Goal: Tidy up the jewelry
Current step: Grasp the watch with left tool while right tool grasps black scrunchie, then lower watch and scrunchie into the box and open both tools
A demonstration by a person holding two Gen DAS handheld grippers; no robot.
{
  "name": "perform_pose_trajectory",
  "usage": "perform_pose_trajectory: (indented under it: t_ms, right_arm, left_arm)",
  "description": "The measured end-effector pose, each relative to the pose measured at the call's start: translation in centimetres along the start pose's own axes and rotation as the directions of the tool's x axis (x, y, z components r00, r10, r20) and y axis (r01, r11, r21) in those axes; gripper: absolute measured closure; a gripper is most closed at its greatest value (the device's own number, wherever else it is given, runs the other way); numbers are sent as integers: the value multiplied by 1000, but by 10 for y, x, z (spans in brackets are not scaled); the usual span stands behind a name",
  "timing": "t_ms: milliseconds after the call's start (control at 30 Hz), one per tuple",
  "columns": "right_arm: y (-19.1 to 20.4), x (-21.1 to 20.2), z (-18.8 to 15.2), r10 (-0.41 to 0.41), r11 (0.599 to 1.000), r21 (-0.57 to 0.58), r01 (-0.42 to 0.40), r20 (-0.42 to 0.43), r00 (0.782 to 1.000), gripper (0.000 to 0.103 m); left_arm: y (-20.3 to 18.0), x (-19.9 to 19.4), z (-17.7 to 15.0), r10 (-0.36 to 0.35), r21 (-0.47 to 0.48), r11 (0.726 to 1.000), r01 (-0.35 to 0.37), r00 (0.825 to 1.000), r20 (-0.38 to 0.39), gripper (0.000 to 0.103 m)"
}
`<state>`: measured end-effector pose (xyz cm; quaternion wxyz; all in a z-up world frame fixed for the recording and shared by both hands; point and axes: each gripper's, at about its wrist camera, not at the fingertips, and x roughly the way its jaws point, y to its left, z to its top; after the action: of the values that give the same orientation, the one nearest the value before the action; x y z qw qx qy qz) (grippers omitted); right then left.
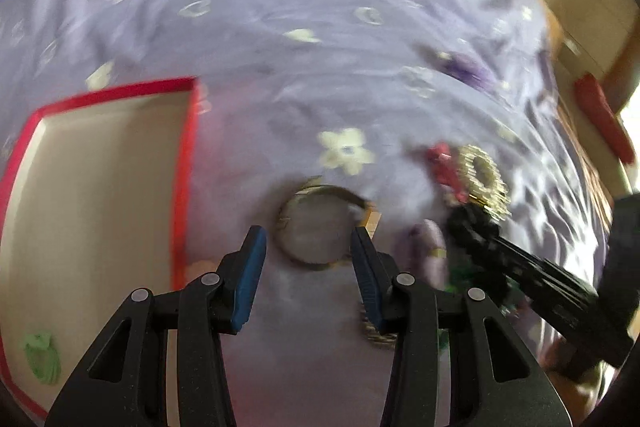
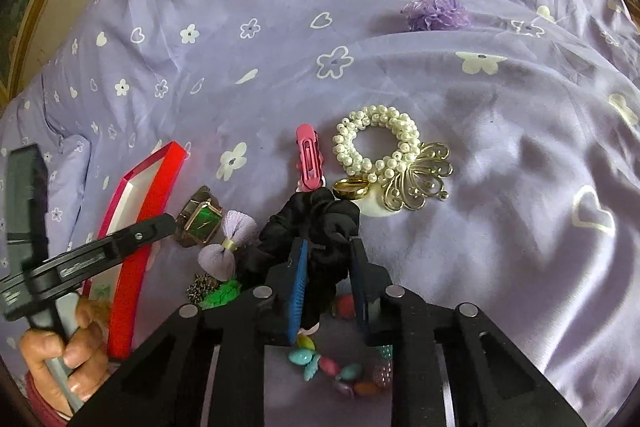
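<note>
Right tongs (image 2: 326, 263) pinching black scrunchie (image 2: 316, 215), open bedspread (image 2: 500, 247) beyond

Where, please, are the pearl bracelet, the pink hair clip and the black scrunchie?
pearl bracelet (image 2: 362, 125): right wrist view, top of the bead ring.
pink hair clip (image 2: 307, 157): right wrist view, middle of its body.
black scrunchie (image 2: 320, 217): right wrist view, folds ahead of the jaws.

One black scrunchie (image 2: 316, 223), one pink clip (image 2: 307, 158), one pearl bracelet (image 2: 376, 143), one watch (image 2: 199, 218), one red box (image 2: 148, 199) (far left), one lilac bow (image 2: 228, 241).

Matt black cloth scrunchie (image 2: 316, 223), glossy pearl-bead bracelet (image 2: 376, 143), shiny gold metal brooch (image 2: 420, 179), smooth lilac bedsheet (image 2: 280, 47)
</note>
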<state>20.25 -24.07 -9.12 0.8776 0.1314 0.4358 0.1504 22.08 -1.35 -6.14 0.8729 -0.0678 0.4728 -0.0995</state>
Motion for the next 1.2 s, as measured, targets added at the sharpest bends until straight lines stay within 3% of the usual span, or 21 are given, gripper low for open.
perform_pose_trajectory:
  t_ms: [200,267,367,800,1200]
  right_arm:
    - [-3,-5,0,8,1000,7,-8,25,1000,93]
    - [-4,-10,2,15,1000,9,-15,37,999,94]
    - [-4,-18,5,28,999,15,-29,55,998,94]
    - [24,-54,7,87,996,-25,-84,115,990,94]
    - [89,-57,-6,178,980,-110,-168,89,980,94]
  left_arm:
    - [-24,22,1,36,106,994,-30,998,-53,64]
    - [-27,27,2,29,118,993,-21,997,-67,84]
    - [-32,26,0,8,139,990,1,998,-64,96]
    - [-23,-38,-10,-24,119,993,19,999,38,96]
    - [27,-92,-36,4,25,1000,-7,995,101,96]
